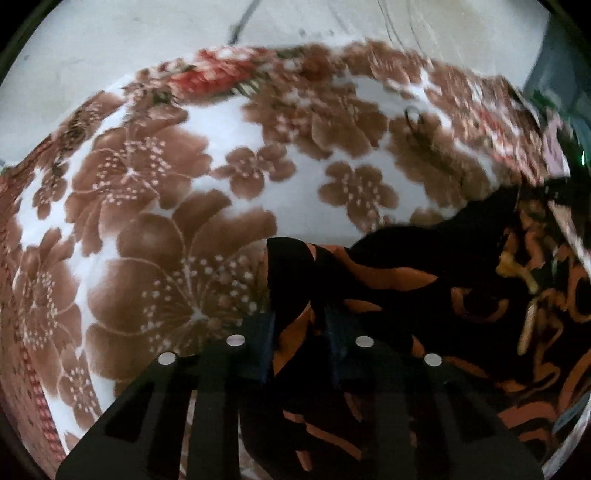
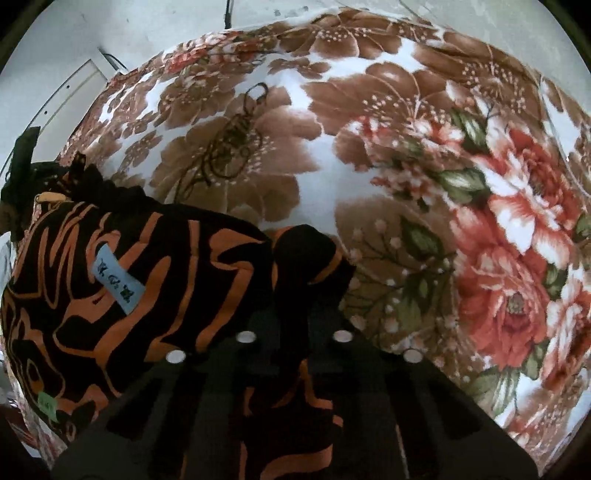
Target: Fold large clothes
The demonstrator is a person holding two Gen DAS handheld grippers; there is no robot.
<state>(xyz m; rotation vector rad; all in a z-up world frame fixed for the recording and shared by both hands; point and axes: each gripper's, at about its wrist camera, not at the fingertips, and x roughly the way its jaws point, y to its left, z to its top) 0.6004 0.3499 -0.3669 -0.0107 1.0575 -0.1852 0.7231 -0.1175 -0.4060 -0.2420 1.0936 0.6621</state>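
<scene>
A black garment with orange stripes (image 1: 424,295) lies on a floral blanket (image 1: 166,221). In the left wrist view my left gripper (image 1: 299,325) is shut on a fold of the garment, which rises between its fingers and spreads to the right. In the right wrist view my right gripper (image 2: 291,314) is shut on another edge of the same garment (image 2: 129,266), whose bulk lies to the left with a pale blue label (image 2: 120,282) showing. The fingertips of both grippers are partly hidden by the cloth.
The blanket (image 2: 406,184) is white with brown flowers and red roses and covers the whole surface. A tangle of dark thread (image 2: 229,144) lies on it beyond the garment. A pale wall (image 1: 147,33) stands behind. A dark object (image 1: 561,66) sits at far right.
</scene>
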